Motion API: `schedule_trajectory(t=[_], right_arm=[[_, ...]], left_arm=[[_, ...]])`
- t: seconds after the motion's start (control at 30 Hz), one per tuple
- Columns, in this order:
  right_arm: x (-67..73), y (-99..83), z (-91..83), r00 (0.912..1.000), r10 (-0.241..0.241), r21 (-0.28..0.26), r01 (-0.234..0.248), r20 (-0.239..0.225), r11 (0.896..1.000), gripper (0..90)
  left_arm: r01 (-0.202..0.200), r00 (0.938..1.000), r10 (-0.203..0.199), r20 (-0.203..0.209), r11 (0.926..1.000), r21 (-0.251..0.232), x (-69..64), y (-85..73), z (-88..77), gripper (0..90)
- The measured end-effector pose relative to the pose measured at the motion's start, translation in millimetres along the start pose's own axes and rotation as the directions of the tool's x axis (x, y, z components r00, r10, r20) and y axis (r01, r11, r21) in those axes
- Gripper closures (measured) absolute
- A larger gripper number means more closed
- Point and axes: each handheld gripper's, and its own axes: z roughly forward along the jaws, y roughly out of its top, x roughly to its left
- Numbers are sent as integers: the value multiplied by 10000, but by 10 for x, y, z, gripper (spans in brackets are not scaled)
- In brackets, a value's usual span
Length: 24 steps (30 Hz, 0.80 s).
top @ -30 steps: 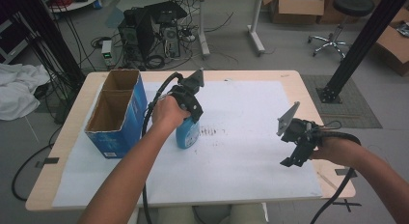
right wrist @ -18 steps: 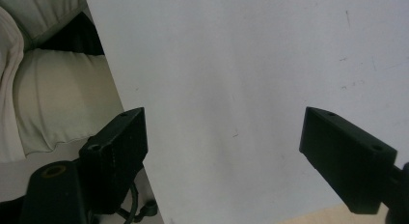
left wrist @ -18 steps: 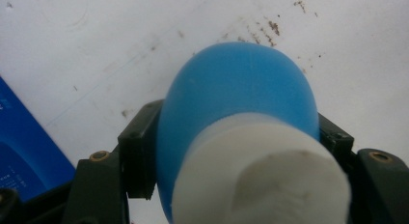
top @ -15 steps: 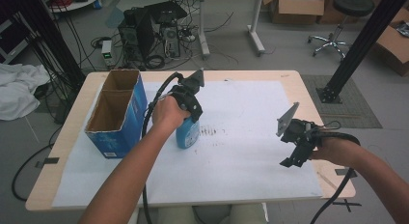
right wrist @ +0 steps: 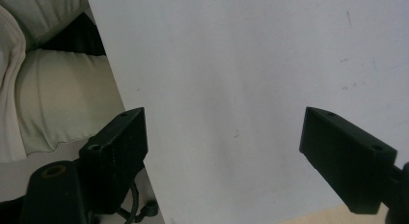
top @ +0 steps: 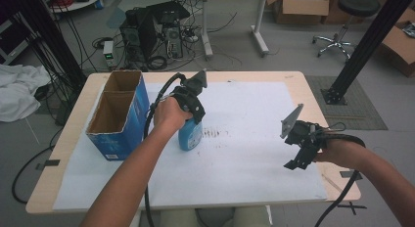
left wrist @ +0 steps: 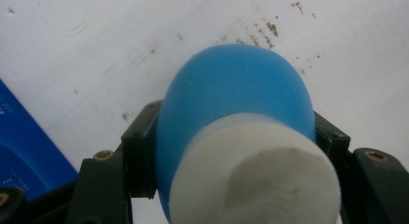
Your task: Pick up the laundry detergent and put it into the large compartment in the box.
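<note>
Right gripper (top: 297,156) near front right of table (top: 303,85), jaws spread wide, nothing between, over white sheet (top: 244,163). Left gripper (left wrist: 231,151) mid-table, jaws clamped on blue bottle (top: 190,135) with white cap (left wrist: 255,175); bottle base appears on sheet beside brown specks (top: 213,134). Blue box (top: 117,114), open top, just left of bottle.

No legible text anywhere. Blue cardboard box (top: 119,139) has faint white print, too small and blurred to read.
</note>
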Motion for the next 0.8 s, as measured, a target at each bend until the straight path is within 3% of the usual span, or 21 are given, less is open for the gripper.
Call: schedule_trajectory(t=[0.4, 0.53, 0.8], right_arm=[[4, -12, -12, 10000, 71, -27, -71, 18, 10000, 171], [12, -6, -15, 10000, 9, -70, -9, 41, 10000, 171], [21, -9, -19, 10000, 9, -25, -9, 36, 10000, 171]], left_arm=[[-2, 9994, 8, 333, 9998, -181, 36, -24, -177, 376], [-1, 9998, 10, 216, 9992, -407, 48, -28, -344, 376], [488, 9988, -485, 46, 9958, -771, 142, -51, -760, 376]])
